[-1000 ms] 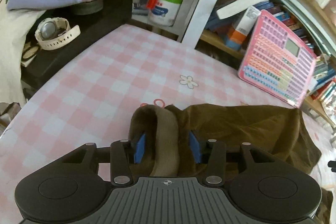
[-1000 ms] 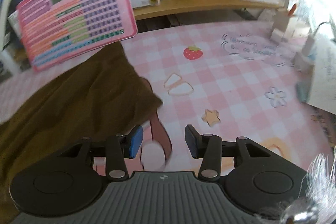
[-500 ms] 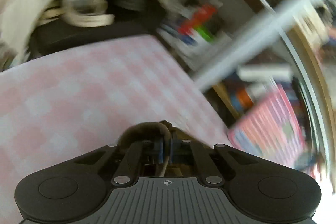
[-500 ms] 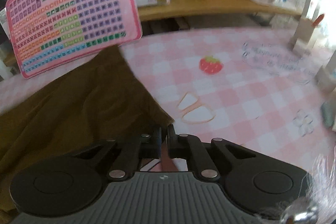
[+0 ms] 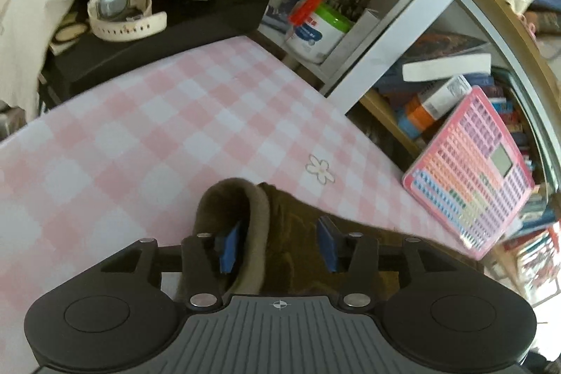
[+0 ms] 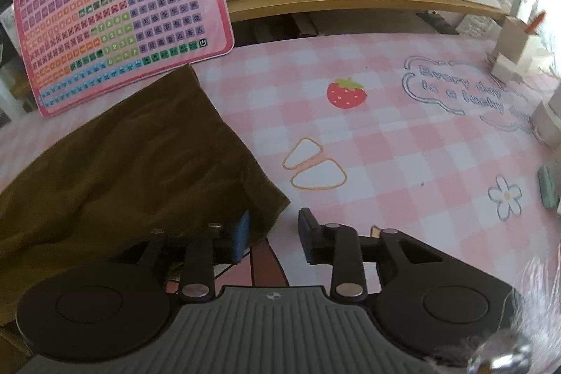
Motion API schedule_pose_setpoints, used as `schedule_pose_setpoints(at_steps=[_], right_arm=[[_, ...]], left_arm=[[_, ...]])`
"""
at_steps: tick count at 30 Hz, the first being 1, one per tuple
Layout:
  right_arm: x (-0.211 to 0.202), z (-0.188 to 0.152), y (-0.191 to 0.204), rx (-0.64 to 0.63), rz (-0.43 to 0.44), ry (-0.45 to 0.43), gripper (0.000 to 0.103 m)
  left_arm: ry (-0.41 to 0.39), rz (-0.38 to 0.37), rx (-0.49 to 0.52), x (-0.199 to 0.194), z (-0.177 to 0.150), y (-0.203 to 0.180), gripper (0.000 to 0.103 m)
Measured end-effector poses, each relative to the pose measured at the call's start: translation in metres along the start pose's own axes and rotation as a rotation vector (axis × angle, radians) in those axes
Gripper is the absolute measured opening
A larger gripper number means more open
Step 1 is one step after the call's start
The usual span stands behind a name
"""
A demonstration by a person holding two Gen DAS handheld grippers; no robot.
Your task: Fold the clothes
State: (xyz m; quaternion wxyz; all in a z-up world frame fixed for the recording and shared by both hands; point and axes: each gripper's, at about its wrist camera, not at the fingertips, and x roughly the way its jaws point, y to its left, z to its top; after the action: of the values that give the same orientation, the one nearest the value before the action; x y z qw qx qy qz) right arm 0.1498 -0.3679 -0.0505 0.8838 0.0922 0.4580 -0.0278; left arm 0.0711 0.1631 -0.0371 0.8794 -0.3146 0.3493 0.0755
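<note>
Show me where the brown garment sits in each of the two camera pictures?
Left wrist: brown garment at bottom centre, a rolled edge bunched between the open left gripper.
Right wrist: it fills the lower left, its corner by the open right gripper.
Shared landmark: pink keyboard toy.

The bench [image 6: 403,135] is covered by a pink-and-white checked mat printed with a strawberry [image 6: 345,93], a white flower [image 6: 505,195], two rounded orange-outlined shapes and a cloud-framed line of lettering. A brown garment [image 6: 133,163] lies flat on its left part, one corner reaching toward the near edge. In the left wrist view the garment's thick hem [image 5: 242,226] stands up in a loop off the mat. A pink toy keyboard tablet [image 6: 119,20] stands tilted at the far edge, its lower edge just beside the garment. Small pale boxes [image 6: 508,55] sit at the far right corner, and a grey-green block [image 6: 547,186] lies by the right edge.
</note>
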Motion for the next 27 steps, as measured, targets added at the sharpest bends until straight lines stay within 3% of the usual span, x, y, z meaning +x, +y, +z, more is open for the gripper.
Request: schedule_pose_setpoints(at_steps=[4,10,17,27], right_arm=[[-0.032,-0.036,0.002,0.017,-0.018,-0.016,0.037],[-0.082,-0.095,0.007,0.041,-0.048,-0.041,0.040],[-0.135,-0.164,0.014,0.066,-0.090,-0.061,0.042],[-0.157,-0.227,0.018,0.125,-0.173,-0.055,0.037]], left_arm=[[-0.010,-0.004,0.033,-0.026,-0.005,0.000,0.046],[0.014,0.021,0.079,-0.066,-0.026,0.012,0.046],[0.103,-0.010,-0.005,-0.104,-0.065,0.045,0.046],[0.198,-0.119,-0.248,-0.115,-0.095,0.084,0.044]])
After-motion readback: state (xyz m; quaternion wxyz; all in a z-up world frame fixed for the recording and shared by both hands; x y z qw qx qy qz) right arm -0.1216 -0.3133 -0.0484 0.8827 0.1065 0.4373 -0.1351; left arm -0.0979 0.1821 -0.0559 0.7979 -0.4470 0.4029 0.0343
